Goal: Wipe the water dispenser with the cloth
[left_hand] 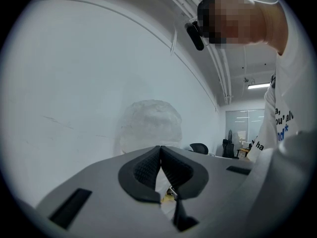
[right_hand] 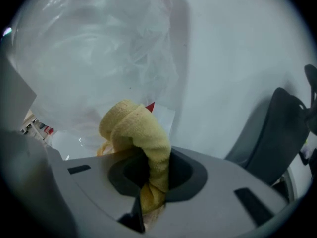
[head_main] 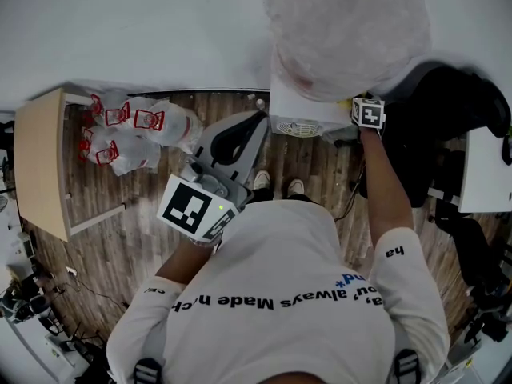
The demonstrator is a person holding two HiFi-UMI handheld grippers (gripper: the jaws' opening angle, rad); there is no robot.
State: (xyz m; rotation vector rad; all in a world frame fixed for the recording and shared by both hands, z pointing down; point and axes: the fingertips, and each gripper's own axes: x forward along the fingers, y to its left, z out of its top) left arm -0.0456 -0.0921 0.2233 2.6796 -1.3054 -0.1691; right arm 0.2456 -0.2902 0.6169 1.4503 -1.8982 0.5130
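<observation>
The water dispenser [head_main: 298, 112] stands against the wall, its white body topped by a big bottle wrapped in clear plastic [head_main: 344, 30]. My right gripper [right_hand: 156, 157] is shut on a yellow cloth [right_hand: 136, 128], which bulges out above the jaws close to the wrapped bottle [right_hand: 99, 48]. In the head view only that gripper's marker cube [head_main: 368, 112] shows, at the dispenser's right side. My left gripper [head_main: 254, 120] is held left of the dispenser, apart from it. Its jaws meet at the tips with nothing between them [left_hand: 160, 150], and the bottle [left_hand: 151, 125] shows beyond.
A light wooden table [head_main: 40, 158] stands at the left, with plastic bags bearing red print [head_main: 132, 130] on the wood floor beside it. A black office chair [head_main: 448, 110] and a white desk [head_main: 488, 170] are to the right of the dispenser.
</observation>
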